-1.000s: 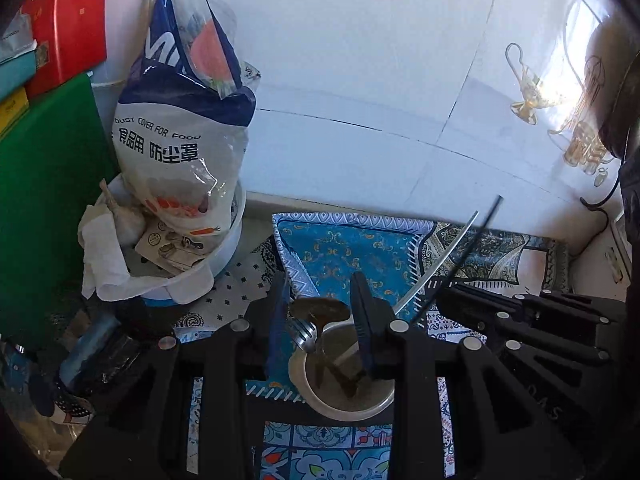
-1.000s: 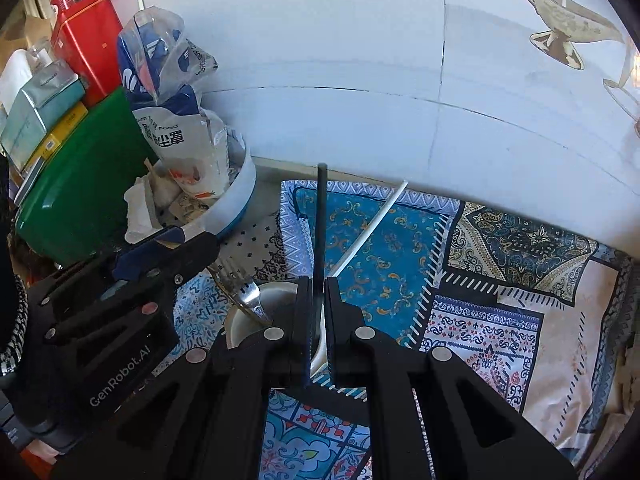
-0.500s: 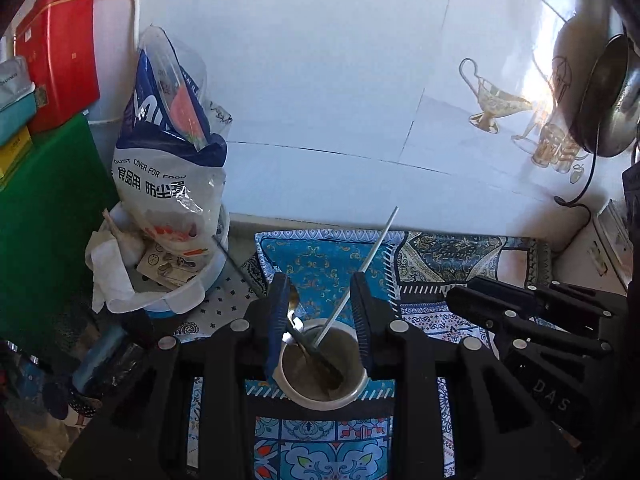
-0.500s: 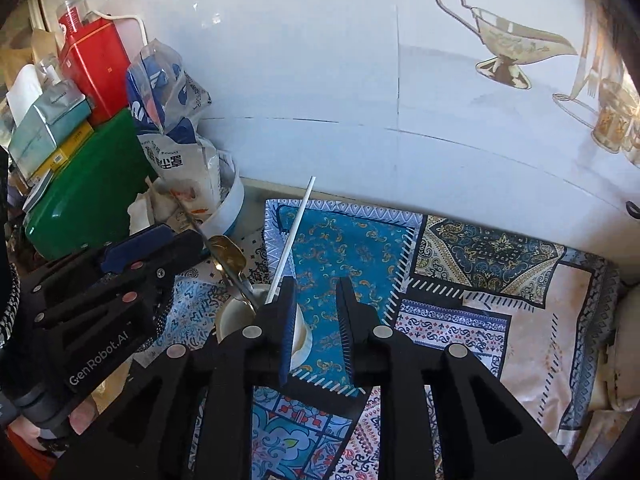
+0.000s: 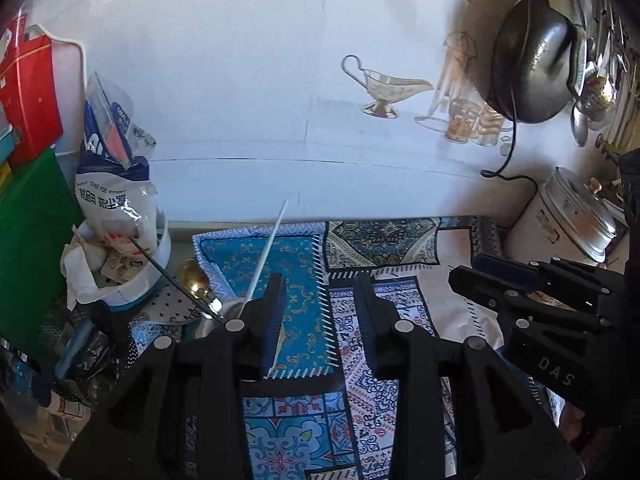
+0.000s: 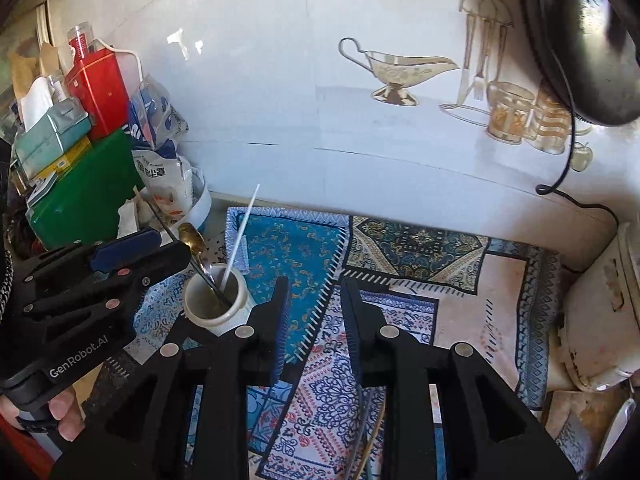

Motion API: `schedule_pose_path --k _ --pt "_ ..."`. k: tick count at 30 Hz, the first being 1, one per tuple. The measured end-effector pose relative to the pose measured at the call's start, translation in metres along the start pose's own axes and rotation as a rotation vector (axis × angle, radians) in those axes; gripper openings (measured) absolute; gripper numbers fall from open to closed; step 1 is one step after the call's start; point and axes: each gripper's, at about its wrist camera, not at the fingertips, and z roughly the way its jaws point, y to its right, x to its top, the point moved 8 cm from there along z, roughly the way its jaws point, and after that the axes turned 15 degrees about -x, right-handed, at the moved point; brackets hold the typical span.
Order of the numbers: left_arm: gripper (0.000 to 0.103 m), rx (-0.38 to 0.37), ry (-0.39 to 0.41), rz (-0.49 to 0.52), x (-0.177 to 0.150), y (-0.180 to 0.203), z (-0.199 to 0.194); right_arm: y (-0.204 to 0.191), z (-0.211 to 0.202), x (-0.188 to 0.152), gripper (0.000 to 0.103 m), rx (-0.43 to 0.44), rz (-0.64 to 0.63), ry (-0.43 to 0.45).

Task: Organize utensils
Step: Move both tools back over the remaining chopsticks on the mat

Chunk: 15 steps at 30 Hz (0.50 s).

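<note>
From the left wrist, the left gripper (image 5: 320, 316) is hovering with its fingers spread wide and gripping nothing, over the patterned cloth (image 5: 304, 264) covering the bench. The white chopstick (image 5: 266, 252), gold spoon (image 5: 194, 278) and a dark chopstick (image 5: 172, 276) are leaning toward the bench's back-left corner, their holder hidden behind the left finger.

From the right wrist, the right gripper (image 6: 314, 312) is likewise gaping wide and empty. The white cup (image 6: 216, 300) is standing just left of it, collecting the utensils upright, probably so they are staying together.
</note>
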Motion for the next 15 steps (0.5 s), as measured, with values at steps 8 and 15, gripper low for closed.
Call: schedule_pose_path --k 8,15 --pt "0.039 -0.069 -0.084 0.025 -0.027 0.05 0.034 0.054 0.004 -0.04 0.028 -0.068 0.058 -0.057" --pt "0.04 -0.099 -0.203 0.007 -0.063 0.072 0.078 0.096 0.019 -0.08 0.028 -0.114 0.094 -0.139"
